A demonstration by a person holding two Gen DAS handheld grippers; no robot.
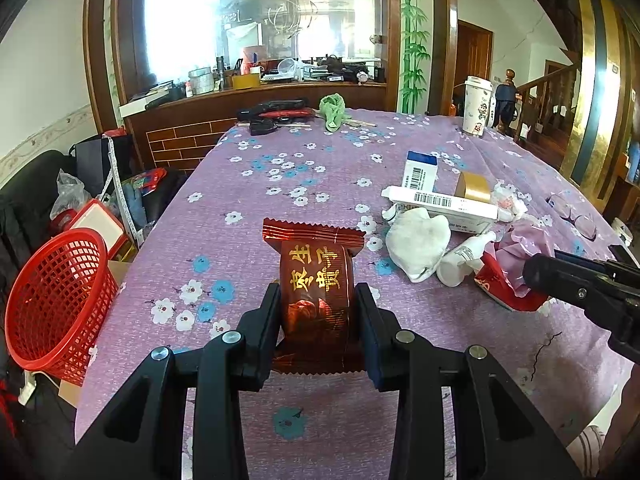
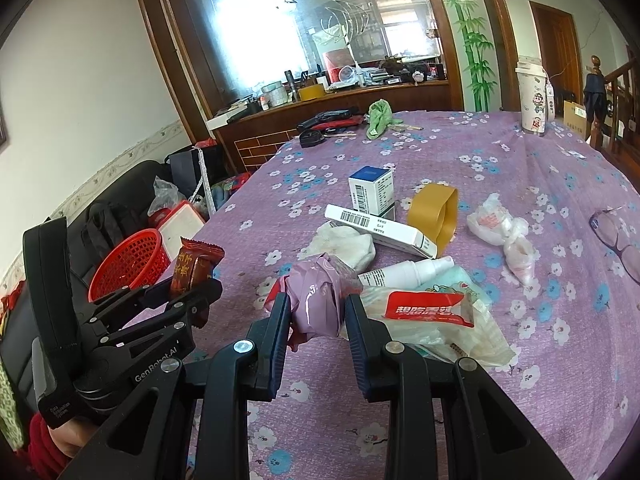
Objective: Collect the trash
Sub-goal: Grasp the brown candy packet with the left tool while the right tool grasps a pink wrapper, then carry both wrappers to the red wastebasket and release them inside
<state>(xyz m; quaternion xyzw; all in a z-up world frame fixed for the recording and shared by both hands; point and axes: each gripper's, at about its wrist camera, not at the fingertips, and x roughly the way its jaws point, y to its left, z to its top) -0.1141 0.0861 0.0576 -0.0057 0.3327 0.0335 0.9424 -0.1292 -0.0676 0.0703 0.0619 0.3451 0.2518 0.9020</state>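
My left gripper (image 1: 317, 304) is shut on a dark red snack wrapper (image 1: 314, 276) with gold lettering, held just above the purple flowered tablecloth (image 1: 280, 168). From the right wrist view, the same left gripper (image 2: 191, 289) shows with the wrapper (image 2: 192, 266) sticking up. My right gripper (image 2: 318, 312) is shut on a crumpled pink plastic bag (image 2: 320, 300); in the left wrist view it (image 1: 532, 278) sits at the right with the pink bag (image 1: 520, 244). A red mesh basket (image 1: 56, 300) stands off the table's left edge, also in the right wrist view (image 2: 130, 262).
A trash heap lies mid-table: white boxes (image 2: 380, 228), tape roll (image 2: 434, 216), white cloth (image 1: 418, 240), spray bottle (image 2: 412, 270), red-labelled packet (image 2: 430, 310), clear bags (image 2: 500, 224). Glasses (image 2: 618, 240) lie right. A tall cup (image 2: 532, 98) and green rag (image 2: 378, 118) sit far back.
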